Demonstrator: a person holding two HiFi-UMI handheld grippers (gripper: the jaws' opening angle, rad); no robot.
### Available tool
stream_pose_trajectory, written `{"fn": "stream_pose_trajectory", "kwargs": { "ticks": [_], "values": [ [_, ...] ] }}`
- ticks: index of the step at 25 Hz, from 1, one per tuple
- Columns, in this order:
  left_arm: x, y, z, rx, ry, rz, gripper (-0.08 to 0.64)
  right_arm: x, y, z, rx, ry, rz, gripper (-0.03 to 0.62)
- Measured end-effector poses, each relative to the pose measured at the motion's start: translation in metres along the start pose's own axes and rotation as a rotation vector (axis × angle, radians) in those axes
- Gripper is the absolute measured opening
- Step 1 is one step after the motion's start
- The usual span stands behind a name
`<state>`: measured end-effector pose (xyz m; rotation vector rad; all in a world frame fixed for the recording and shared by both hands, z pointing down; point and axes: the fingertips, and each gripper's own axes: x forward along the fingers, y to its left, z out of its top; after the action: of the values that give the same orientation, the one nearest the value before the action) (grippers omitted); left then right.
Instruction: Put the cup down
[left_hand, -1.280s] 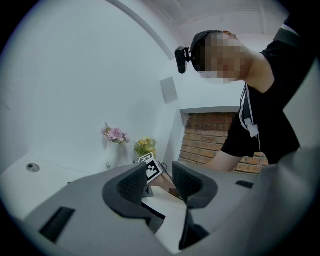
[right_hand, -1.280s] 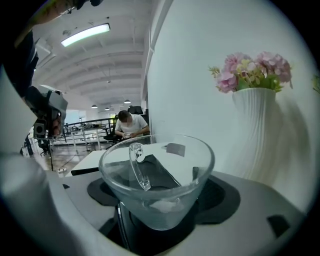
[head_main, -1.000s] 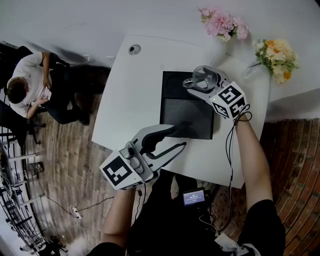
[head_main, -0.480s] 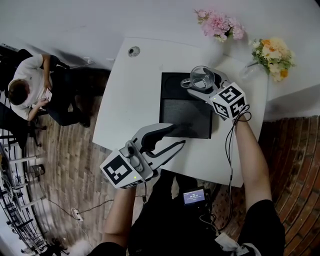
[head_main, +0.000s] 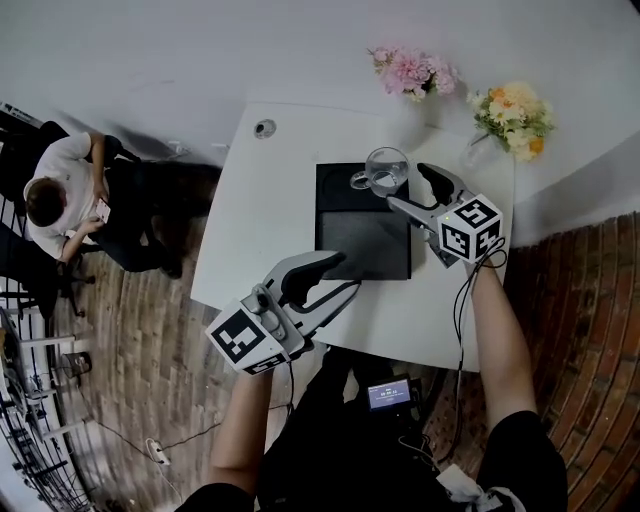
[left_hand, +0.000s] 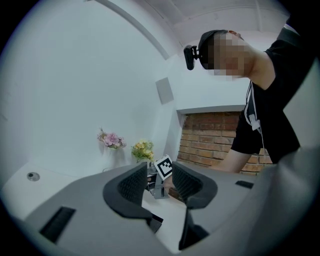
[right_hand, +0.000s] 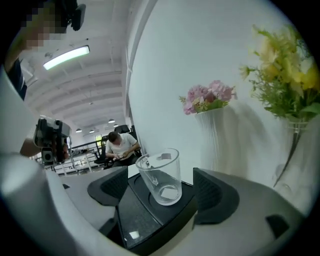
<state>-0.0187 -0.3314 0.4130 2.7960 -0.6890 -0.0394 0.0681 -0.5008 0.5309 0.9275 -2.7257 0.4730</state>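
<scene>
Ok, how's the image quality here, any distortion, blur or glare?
Head view: evenly lit, sharp, table edges bowed by the wide lens. Left gripper view: heavy fisheye, dark corners, dim foreground. Right gripper view: fisheye too, cup crisp, yellow flowers at the rim smeared, ceiling light blown out.

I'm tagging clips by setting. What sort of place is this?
Likely an office or studio: a white table with a black tray, flowers in vases by the wall, and a person seated nearby.

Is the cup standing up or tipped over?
Standing up. The cup rests on its base on the black tray, open top facing up.
</scene>
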Motion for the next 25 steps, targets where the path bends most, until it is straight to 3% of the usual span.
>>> {"fn": "stream_pose_trajectory", "kwargs": {
  "ticks": [6,11,25],
  "values": [
    [-0.007,-0.008,0.003,0.04,0.016,0.021,0.132,-0.053,0.027,0.024,0.16,-0.151,-0.011,0.414],
    [-0.009,-0.019,0.002,0.037,0.016,0.006,0.126,-0.087,0.061,0.037,0.182,-0.219,0.004,0.41],
    [-0.018,-0.043,0.014,0.05,-0.024,-0.013,0.1,-0.151,0.161,0.076,-0.037,-0.325,-0.051,0.092]
  ]
}}
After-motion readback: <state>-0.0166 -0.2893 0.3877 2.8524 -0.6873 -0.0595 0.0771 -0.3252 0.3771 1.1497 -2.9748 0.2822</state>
